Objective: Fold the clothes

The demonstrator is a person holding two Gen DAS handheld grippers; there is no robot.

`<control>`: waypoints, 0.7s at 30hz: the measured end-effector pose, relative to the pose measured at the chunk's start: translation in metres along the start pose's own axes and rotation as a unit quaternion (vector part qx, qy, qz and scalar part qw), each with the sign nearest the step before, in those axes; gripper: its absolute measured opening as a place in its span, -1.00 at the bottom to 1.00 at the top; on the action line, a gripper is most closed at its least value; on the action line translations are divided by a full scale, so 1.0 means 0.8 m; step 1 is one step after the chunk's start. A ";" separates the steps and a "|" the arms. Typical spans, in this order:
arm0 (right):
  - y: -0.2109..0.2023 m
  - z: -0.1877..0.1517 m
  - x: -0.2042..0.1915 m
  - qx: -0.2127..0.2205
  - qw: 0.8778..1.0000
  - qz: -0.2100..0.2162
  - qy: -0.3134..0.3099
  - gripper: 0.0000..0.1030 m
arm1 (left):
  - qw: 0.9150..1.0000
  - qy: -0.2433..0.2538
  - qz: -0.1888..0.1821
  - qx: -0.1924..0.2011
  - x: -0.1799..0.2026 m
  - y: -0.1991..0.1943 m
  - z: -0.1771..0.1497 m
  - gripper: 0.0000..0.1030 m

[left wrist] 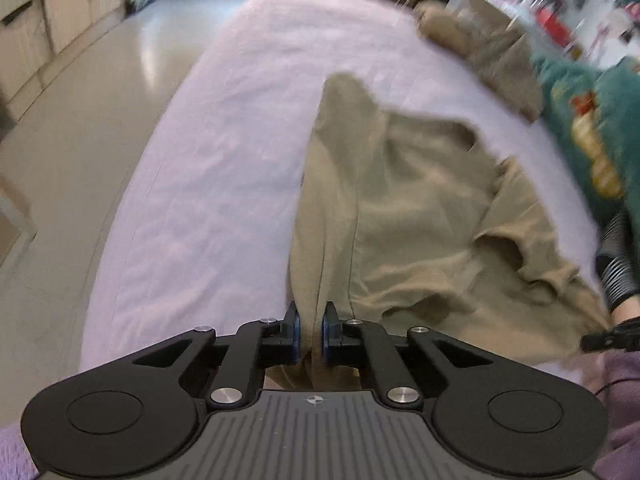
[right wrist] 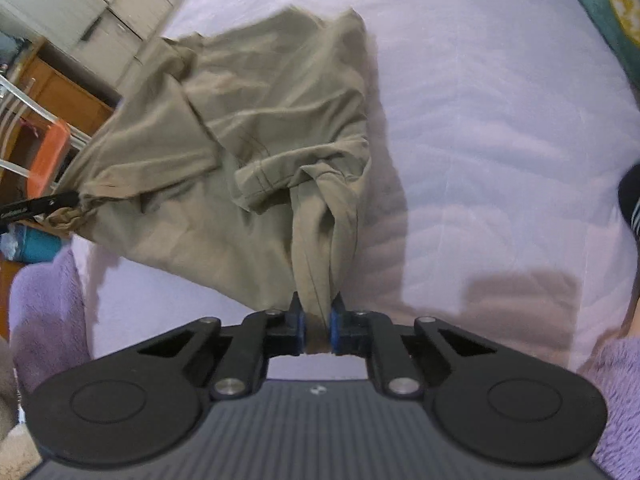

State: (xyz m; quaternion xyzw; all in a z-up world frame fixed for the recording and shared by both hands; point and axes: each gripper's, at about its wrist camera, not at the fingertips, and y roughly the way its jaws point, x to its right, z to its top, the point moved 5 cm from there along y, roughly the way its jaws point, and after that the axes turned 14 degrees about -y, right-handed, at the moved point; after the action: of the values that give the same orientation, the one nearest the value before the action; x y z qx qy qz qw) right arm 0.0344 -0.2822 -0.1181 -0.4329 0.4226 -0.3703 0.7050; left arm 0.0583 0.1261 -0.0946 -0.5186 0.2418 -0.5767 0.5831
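A khaki garment (left wrist: 420,208) hangs stretched above a lavender bed sheet (left wrist: 208,168). My left gripper (left wrist: 311,334) is shut on one bunched edge of it, cloth pinched between the blue pads. In the right wrist view the same khaki garment (right wrist: 224,128) droops in folds, and my right gripper (right wrist: 318,334) is shut on another bunched edge. The right gripper's tip shows at the far right of the left view (left wrist: 604,340), and the left gripper's tip at the far left of the right view (right wrist: 44,205), both clamped on the cloth's corners.
A brown garment (left wrist: 480,48) and a green patterned one (left wrist: 592,128) lie at the bed's right side. The floor (left wrist: 80,128) and cardboard boxes (left wrist: 48,12) are on the left. A wooden cabinet (right wrist: 60,96) and an orange chair (right wrist: 48,152) stand beyond the bed. A socked foot (right wrist: 632,204) shows at right.
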 end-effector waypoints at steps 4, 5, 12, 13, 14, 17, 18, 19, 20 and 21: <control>0.027 -0.006 0.004 -0.037 0.999 -0.001 0.003 -0.70 | 1.000 -0.003 0.013 -0.004 -0.012 0.012 -0.010 -0.64; 0.031 -0.006 0.004 -0.042 0.999 -0.002 0.003 -0.65 | 1.000 -0.009 0.011 0.001 -0.012 0.007 -0.008 -0.63; -0.022 0.030 -0.008 0.055 0.994 -0.088 -0.038 0.47 | 0.998 -0.016 0.035 0.054 -0.015 -0.041 0.007 -0.38; -0.029 0.043 -0.015 0.079 0.992 -0.087 -0.042 0.55 | 0.998 -0.017 0.035 0.057 -0.014 -0.040 0.008 -0.29; -0.027 0.058 -0.024 0.095 0.992 -0.073 -0.044 0.65 | 0.998 -0.017 0.036 0.058 -0.013 -0.037 0.008 -0.24; -0.021 0.104 -0.052 0.145 0.988 -0.031 -0.047 0.69 | 0.999 -0.019 0.038 0.023 -0.004 -0.011 -0.002 -0.22; -0.019 0.119 -0.061 0.161 0.986 -0.016 -0.049 0.69 | 0.999 -0.019 0.038 0.011 -0.002 -0.002 -0.005 -0.22; -0.018 0.135 -0.070 0.177 0.983 -0.002 -0.050 0.69 | 0.999 -0.016 0.044 0.007 0.002 0.007 -0.009 -0.22; -0.017 0.150 -0.080 0.193 0.980 0.012 -0.051 0.69 | 0.999 -0.011 0.052 0.005 0.005 0.015 -0.012 -0.22; -0.015 0.165 -0.089 0.209 0.976 0.026 -0.052 0.69 | 0.998 -0.007 0.059 0.003 0.008 0.023 -0.015 -0.22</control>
State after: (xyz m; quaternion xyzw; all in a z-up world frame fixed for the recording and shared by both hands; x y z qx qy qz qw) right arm 0.1271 -0.1841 -0.0518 -0.2832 0.3095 -0.4088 0.8105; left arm 0.0568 0.1124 -0.1133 -0.5055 0.2659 -0.5384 0.6196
